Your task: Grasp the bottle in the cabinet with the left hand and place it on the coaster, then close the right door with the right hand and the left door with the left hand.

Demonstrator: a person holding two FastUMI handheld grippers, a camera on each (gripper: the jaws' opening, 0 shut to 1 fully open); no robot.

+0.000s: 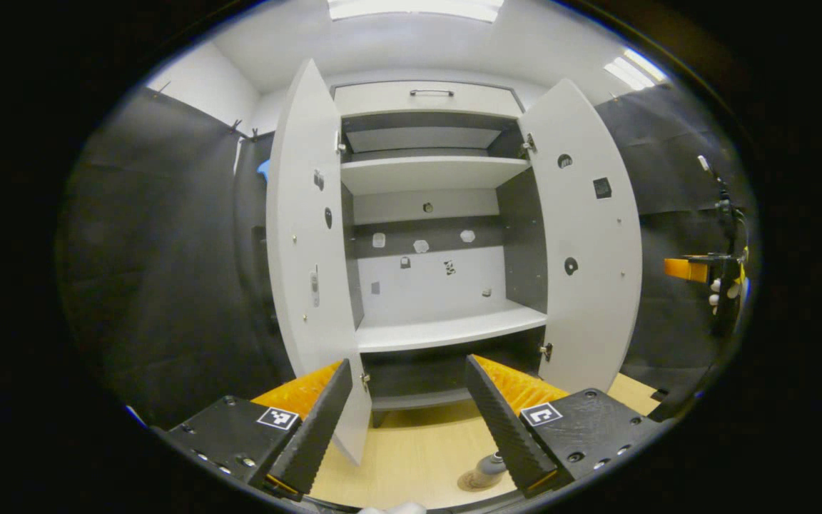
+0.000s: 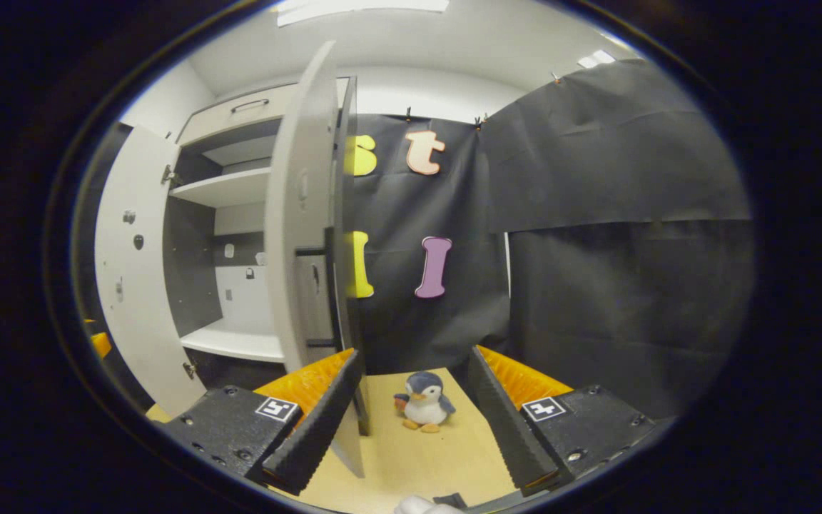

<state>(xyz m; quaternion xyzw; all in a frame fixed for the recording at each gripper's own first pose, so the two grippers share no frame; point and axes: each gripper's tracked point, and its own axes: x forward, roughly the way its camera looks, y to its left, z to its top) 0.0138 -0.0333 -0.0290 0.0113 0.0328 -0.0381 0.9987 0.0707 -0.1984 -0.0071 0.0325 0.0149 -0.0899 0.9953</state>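
Observation:
The white cabinet [image 1: 429, 332] stands with both doors wide open and bare shelves. On the wooden tabletop in front of it, a small grey bottle [image 1: 488, 467] stands upright on a round brown coaster [image 1: 468, 484], partly hidden behind one finger of my left gripper [image 1: 411, 457]. That gripper is open, holds nothing, and sits back from the cabinet, between the left door [image 1: 307, 250] and the right door [image 1: 586, 264]. My right gripper [image 2: 411, 457] is open too; the right door [image 2: 304, 235] stands edge-on just ahead of its left finger [image 2: 318, 428], not gripped.
A small penguin plush [image 2: 423, 410] stands on the tabletop [image 2: 425, 457] beyond the right door, near the black cloth wall. The other gripper [image 1: 703, 275] and a gloved hand show at the far right of the left gripper view. A drawer [image 1: 429, 98] tops the cabinet.

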